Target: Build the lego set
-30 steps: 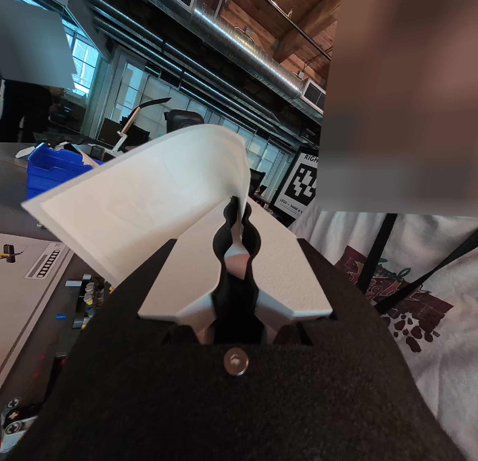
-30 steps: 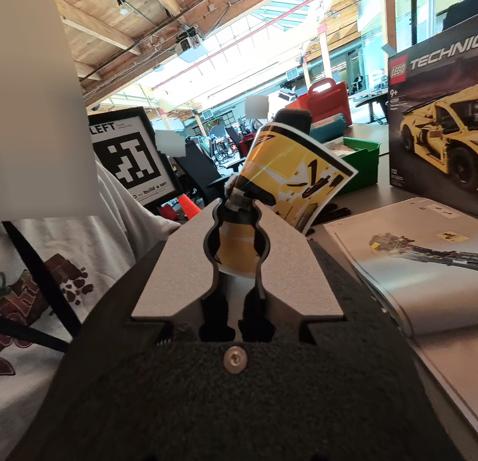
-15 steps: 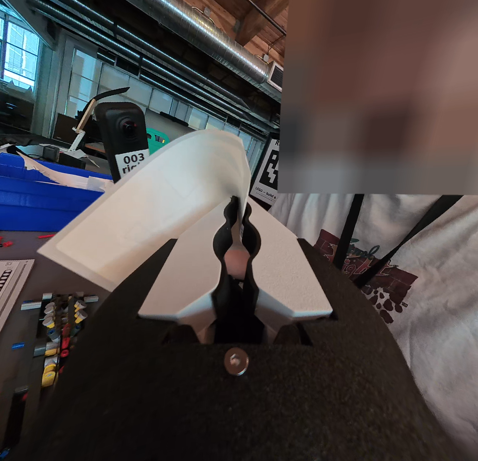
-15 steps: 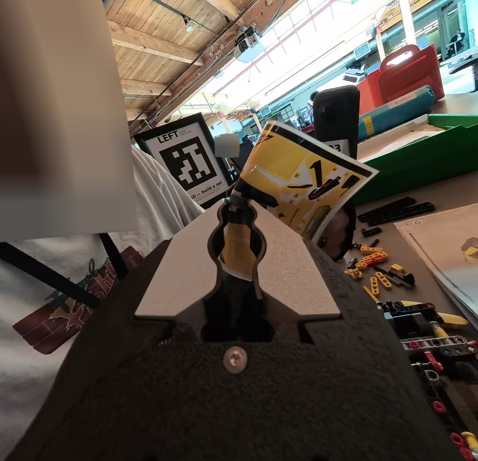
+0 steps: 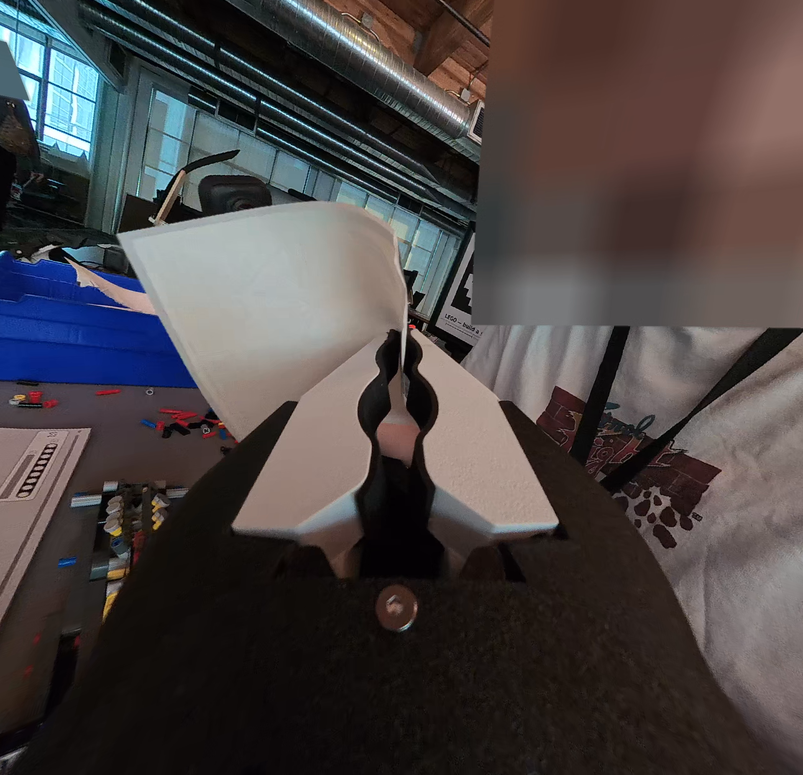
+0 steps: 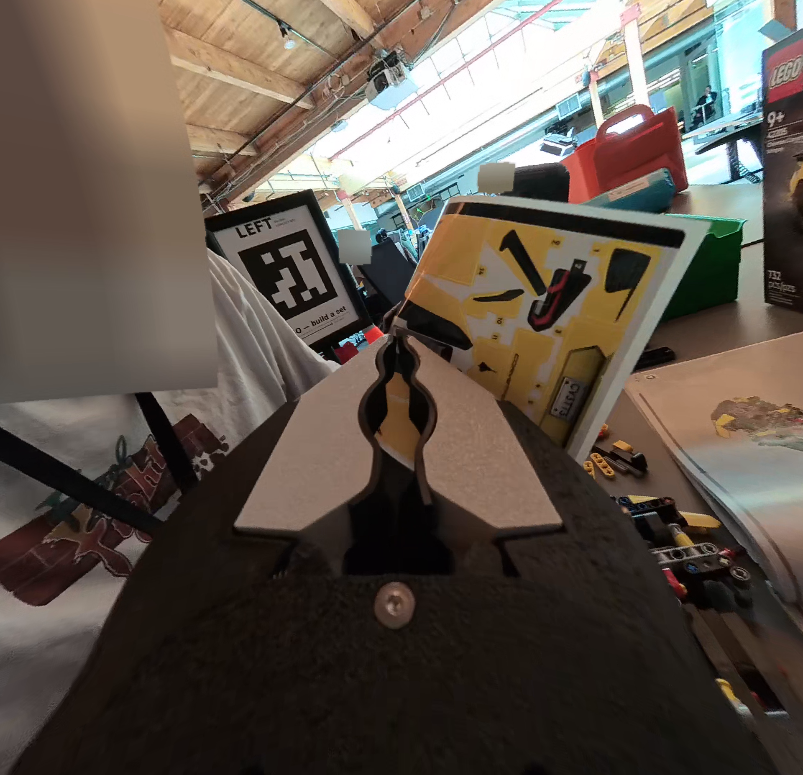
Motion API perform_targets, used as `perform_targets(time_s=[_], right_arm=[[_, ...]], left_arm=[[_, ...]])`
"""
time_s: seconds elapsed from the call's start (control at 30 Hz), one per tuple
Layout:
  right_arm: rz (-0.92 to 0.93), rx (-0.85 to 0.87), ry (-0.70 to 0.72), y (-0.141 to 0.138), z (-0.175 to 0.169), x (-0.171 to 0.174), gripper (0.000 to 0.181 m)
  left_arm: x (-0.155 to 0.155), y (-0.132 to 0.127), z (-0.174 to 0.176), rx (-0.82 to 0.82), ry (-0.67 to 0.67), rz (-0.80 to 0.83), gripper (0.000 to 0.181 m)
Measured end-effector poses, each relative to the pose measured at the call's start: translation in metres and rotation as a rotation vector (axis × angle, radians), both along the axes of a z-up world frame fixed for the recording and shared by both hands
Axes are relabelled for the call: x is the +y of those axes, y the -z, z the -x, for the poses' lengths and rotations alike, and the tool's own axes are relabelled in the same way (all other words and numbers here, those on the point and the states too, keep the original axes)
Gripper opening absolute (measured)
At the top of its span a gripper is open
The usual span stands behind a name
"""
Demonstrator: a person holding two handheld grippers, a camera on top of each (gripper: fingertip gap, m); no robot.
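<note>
A sticker sheet is held up in the air between both grippers. In the left wrist view I see its blank white back (image 5: 269, 302). In the right wrist view I see its printed yellow and black front (image 6: 543, 302). My left gripper (image 5: 402, 336) is shut on one edge of the sheet. My right gripper (image 6: 397, 341) is shut on an edge of the same sheet. The sheet bows away from each gripper. Loose Lego pieces (image 5: 187, 423) and a partly built assembly (image 6: 678, 536) lie on the table below.
A blue bin (image 5: 65, 328) stands behind the sheet, and a green bin (image 6: 712, 267) and the set's box (image 6: 782, 167) stand at the right. An open instruction booklet (image 6: 738, 441) lies on the table. A person in a white shirt (image 5: 717, 493) is close behind the grippers.
Both grippers have swung with the sheet. It now stands more upright and flatter, and its printed face shows more fully in the right wrist view. The grips have not changed.
</note>
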State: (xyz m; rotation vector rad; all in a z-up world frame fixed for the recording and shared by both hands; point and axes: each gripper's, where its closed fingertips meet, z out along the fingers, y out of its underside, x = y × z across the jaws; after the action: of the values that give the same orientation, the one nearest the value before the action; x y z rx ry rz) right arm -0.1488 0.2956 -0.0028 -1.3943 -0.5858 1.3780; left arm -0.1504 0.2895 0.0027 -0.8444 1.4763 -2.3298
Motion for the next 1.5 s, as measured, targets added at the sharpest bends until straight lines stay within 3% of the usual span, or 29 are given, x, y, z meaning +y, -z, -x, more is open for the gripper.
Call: perform_targets(time_s=[0.47, 1.03, 1.3, 1.4, 1.5], right_arm=[[0.005, 0.017, 0.057, -0.003, -0.012, 0.007, 0.0], [-0.002, 0.065, 0.317, -0.012, -0.061, 0.031, 0.0], [-0.024, 0.08, 0.338, -0.017, -0.066, 0.03, 0.0], [-0.027, 0.052, 0.328, -0.015, -0.059, 0.03, 0.0], [-0.038, 0.025, 0.321, -0.014, -0.052, 0.028, 0.0]], left_arm=[[0.009, 0.001, -0.002, 0.006, -0.052, -0.011, 0.0], [0.059, 0.015, -0.008, 0.1, -0.269, -0.072, 0.0], [0.125, 0.043, -0.003, 0.29, -0.529, -0.06, 0.0], [0.147, 0.03, 0.028, 0.356, -0.684, -0.012, 0.0], [0.147, 0.01, 0.085, 0.429, -0.86, -0.036, 0.0]])
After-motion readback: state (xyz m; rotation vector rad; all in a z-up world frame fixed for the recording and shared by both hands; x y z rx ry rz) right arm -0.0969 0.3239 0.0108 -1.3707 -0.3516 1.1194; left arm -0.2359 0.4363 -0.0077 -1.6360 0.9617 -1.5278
